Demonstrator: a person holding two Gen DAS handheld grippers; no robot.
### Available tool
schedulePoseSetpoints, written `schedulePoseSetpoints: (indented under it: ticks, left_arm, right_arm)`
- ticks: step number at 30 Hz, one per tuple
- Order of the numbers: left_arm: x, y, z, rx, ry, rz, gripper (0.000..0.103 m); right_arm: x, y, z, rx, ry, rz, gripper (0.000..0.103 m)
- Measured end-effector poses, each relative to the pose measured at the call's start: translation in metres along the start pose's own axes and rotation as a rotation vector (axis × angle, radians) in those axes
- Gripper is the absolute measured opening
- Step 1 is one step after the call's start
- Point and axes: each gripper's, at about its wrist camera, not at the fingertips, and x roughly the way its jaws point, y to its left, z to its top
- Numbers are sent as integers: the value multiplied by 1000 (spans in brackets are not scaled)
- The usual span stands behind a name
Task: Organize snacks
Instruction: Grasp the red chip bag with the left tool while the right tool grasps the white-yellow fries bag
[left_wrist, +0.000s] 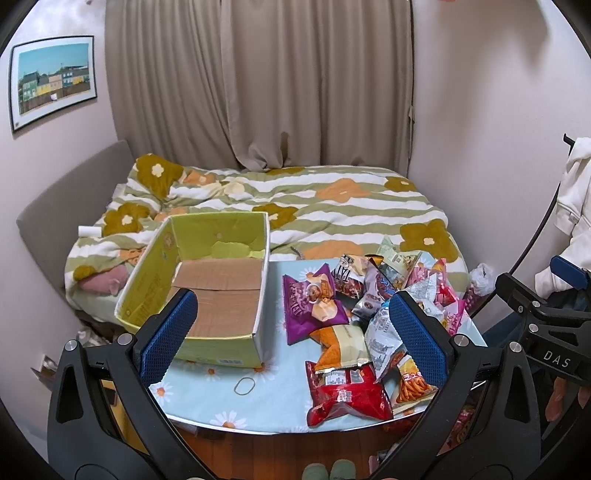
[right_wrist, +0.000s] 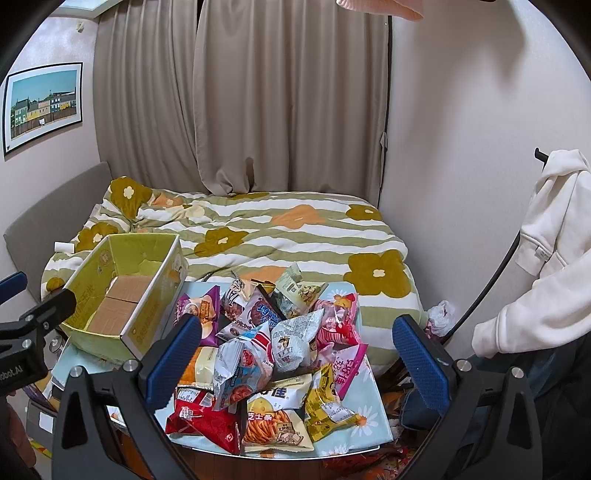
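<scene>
Lying heaped below both grippers' wide-open, empty jaws, snack packets (right_wrist: 273, 354) crowd beside box (left_wrist: 207, 280).

A rubber band (left_wrist: 244, 386) lies on the desk (left_wrist: 273, 402) near its front edge. Behind the desk, a flowered striped duvet (left_wrist: 332, 206) covers the bed. Beige curtains (left_wrist: 295, 81) hang beyond; a framed picture (left_wrist: 53, 79) hangs left.

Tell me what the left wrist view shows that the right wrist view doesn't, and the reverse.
Only the left wrist view: a rubber band on the tablecloth, and slippered feet below the table edge.
Only the right wrist view: the yellow snack packet at the pile's right front, and nearly the whole white hoodie.
Both: the empty green box, the red bag, and the open grippers, left and right.
</scene>
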Motion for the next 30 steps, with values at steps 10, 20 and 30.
schedulePoseSetpoints:
  ticks: [10, 20, 30]
  left_arm:
    - [25, 1, -10, -18, 94, -22, 103]
    - [110, -17, -73, -76, 372, -132, 103]
    - [183, -51, -140, -46, 550, -212, 103]
  right_arm:
    - [13, -11, -10, 35, 63, 20, 103]
    - [76, -26, -62, 46, 239, 86, 103]
    - [125, -27, -109, 62, 327, 140, 103]
